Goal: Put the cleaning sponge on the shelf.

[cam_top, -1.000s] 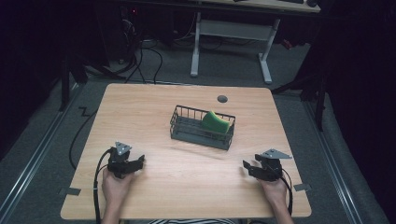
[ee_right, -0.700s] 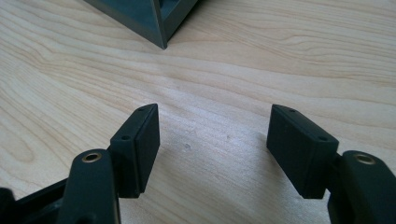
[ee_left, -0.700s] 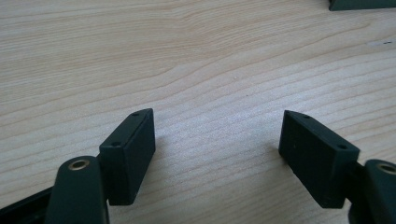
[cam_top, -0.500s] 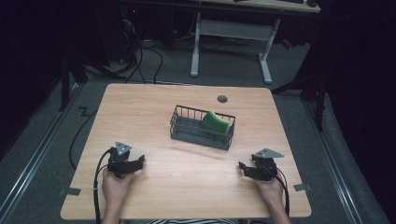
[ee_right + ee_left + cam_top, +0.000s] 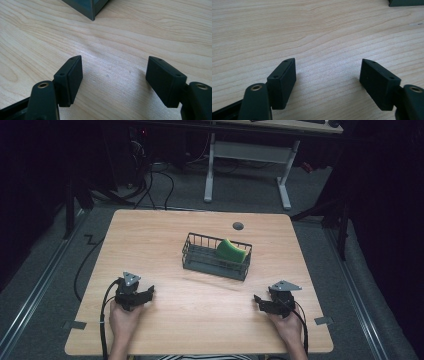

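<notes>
At table centre, a dark wire basket (image 5: 217, 257) holds a green sponge (image 5: 231, 251), propped on edge at its right end; the sponge's long axis runs left-right, slanting with the basket. Placement looks done. Left gripper (image 5: 144, 295) and right gripper (image 5: 259, 302) rest near the front edge, well apart from the basket. Left jaws spread, empty; right jaws have just been opening, nothing between them.

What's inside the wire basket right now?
A green sponge leans against the right end of the wire basket. The rest of the basket floor looks bare; whatever lies under the sponge is covered.
</notes>
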`<action>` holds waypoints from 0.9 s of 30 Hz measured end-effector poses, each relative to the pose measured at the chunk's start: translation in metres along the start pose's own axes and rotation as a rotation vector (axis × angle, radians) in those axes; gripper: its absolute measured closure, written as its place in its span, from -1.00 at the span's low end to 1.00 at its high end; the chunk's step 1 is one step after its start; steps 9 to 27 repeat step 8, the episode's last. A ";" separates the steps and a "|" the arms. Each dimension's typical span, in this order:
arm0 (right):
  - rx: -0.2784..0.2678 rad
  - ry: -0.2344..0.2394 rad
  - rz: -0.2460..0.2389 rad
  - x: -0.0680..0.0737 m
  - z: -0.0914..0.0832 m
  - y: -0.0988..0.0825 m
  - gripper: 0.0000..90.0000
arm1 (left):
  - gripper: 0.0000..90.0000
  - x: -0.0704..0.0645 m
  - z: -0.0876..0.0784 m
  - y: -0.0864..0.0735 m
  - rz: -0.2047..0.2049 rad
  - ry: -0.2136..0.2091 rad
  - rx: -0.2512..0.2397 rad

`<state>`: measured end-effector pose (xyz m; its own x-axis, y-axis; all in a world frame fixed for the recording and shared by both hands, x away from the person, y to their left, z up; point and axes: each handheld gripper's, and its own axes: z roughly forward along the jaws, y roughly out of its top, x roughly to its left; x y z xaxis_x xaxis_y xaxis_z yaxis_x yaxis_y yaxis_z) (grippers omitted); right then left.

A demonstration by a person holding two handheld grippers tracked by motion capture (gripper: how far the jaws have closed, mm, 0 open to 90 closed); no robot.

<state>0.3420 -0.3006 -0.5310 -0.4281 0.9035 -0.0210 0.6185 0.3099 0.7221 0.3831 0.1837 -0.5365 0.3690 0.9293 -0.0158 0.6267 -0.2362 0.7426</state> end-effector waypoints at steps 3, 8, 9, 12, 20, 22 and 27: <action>0.000 0.000 -0.001 0.000 0.000 0.000 -0.34 | -0.35 0.000 0.000 0.000 0.001 -0.003 0.000; 0.000 0.000 0.000 0.000 0.000 0.000 -0.34 | -0.38 0.000 0.000 0.000 0.004 -0.002 0.001; 0.000 0.000 0.000 0.000 0.000 0.000 -0.34 | -0.38 0.000 0.000 0.000 0.004 -0.002 0.001; 0.000 0.000 0.000 0.000 0.000 0.000 -0.34 | -0.38 0.000 0.000 0.000 0.004 -0.002 0.001; 0.000 0.000 0.000 0.000 0.000 0.000 -0.34 | -0.38 0.000 0.000 0.000 0.004 -0.002 0.001; 0.000 0.000 0.000 0.000 0.000 0.000 -0.34 | -0.38 0.000 0.000 0.000 0.004 -0.002 0.001; 0.000 0.000 0.000 0.000 0.000 0.000 -0.34 | -0.38 0.000 0.000 0.000 0.004 -0.002 0.001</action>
